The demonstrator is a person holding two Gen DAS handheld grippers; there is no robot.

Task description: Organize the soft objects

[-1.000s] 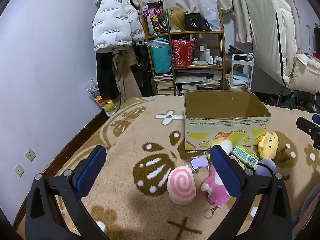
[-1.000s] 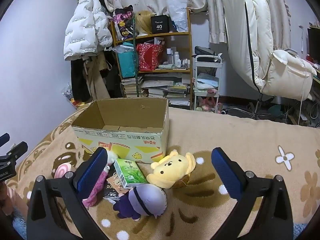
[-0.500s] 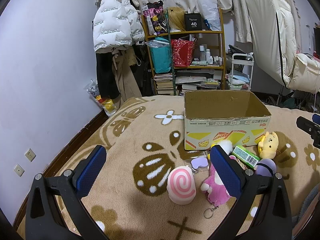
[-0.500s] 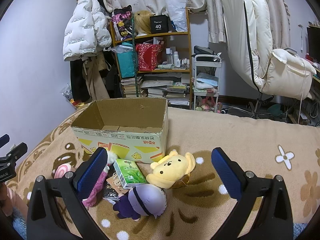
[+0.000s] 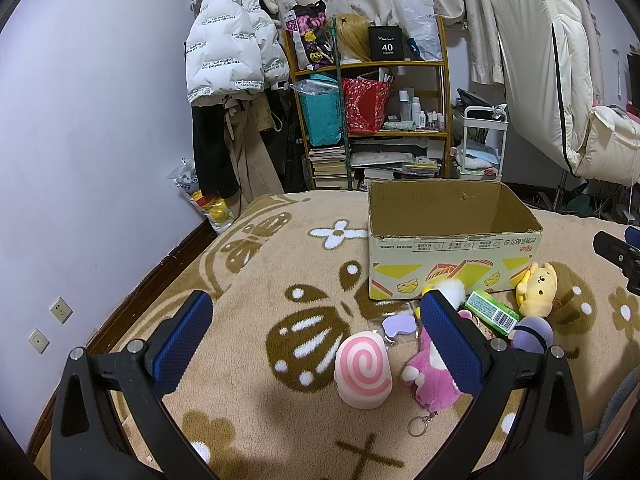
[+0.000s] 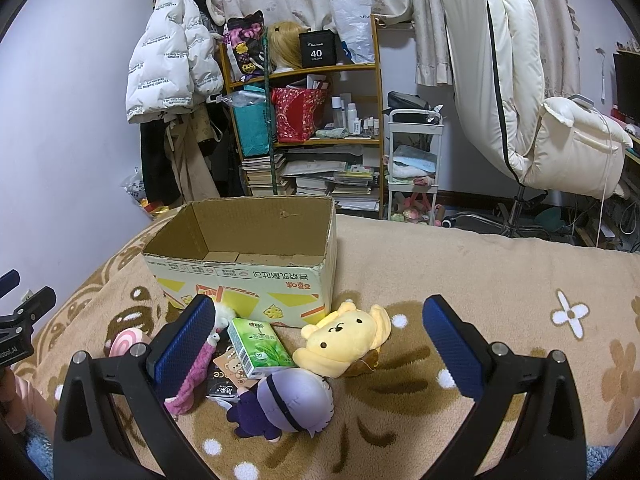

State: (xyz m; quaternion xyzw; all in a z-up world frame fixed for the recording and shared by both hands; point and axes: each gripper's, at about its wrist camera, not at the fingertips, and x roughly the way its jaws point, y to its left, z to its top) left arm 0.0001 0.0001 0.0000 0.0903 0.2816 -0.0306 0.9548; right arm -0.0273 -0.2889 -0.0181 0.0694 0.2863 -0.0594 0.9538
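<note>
An open empty cardboard box (image 5: 452, 248) (image 6: 248, 276) stands on the tan blanket. In front of it lie a pink swirl plush (image 5: 363, 368), a pink plush with a keyring (image 5: 434, 380) (image 6: 194, 372), a yellow bear plush (image 6: 344, 340) (image 5: 536, 290), a purple plush (image 6: 288, 400) (image 5: 532, 334) and a green tissue pack (image 6: 258, 346) (image 5: 492, 312). My left gripper (image 5: 320, 344) is open and empty above the swirl plush. My right gripper (image 6: 320, 344) is open and empty above the yellow and purple plushes.
A small lilac item (image 5: 396, 325) and a flat dark card pack (image 6: 224, 384) lie among the toys. A cluttered shelf (image 5: 372, 120), hung coats (image 5: 232, 80) and a white chair (image 6: 560, 152) stand behind the bed. The wall (image 5: 80, 160) is at the left.
</note>
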